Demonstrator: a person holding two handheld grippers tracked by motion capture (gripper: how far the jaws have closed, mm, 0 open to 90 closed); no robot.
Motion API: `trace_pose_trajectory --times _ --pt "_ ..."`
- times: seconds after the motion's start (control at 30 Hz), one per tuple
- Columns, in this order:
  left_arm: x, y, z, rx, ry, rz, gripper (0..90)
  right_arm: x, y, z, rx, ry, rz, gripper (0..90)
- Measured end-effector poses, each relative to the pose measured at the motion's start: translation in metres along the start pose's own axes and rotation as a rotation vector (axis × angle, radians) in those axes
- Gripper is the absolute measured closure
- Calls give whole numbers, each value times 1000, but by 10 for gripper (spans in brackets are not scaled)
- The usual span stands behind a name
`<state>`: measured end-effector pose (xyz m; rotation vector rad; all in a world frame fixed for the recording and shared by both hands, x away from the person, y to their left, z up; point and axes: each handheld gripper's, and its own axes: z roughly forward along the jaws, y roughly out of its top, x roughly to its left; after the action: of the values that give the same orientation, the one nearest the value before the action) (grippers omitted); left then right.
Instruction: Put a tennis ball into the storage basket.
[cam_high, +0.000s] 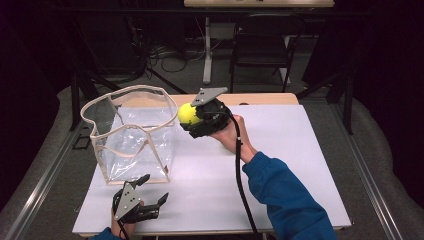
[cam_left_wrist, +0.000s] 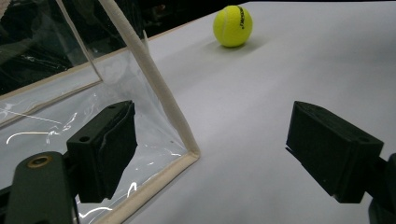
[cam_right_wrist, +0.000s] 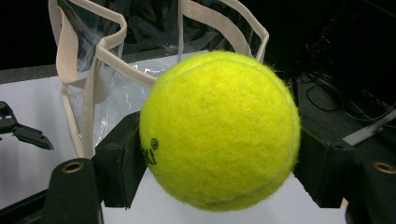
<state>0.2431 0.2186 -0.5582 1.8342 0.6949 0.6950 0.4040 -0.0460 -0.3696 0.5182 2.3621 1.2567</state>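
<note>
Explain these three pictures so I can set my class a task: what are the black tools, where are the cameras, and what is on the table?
A person holds a hand tool in each hand; each ends in a two-jaw gripper. One picture is taken from above the table. The other two come from small cameras riding on each gripper, looking out between its black jaws. On the white table stands a clear plastic bag with cream edging, open at the top. The right gripper is shut on a yellow tennis ball, lifted beside the bag's rim. The left gripper is open at the bag's near corner, holding nothing.
</note>
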Motion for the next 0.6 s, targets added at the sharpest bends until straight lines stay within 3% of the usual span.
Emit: trace_pose_trajectory --times 0.6 --pt "1 0 0 -1 -5 -2 159 0 14 6 -28 4 -3 260"
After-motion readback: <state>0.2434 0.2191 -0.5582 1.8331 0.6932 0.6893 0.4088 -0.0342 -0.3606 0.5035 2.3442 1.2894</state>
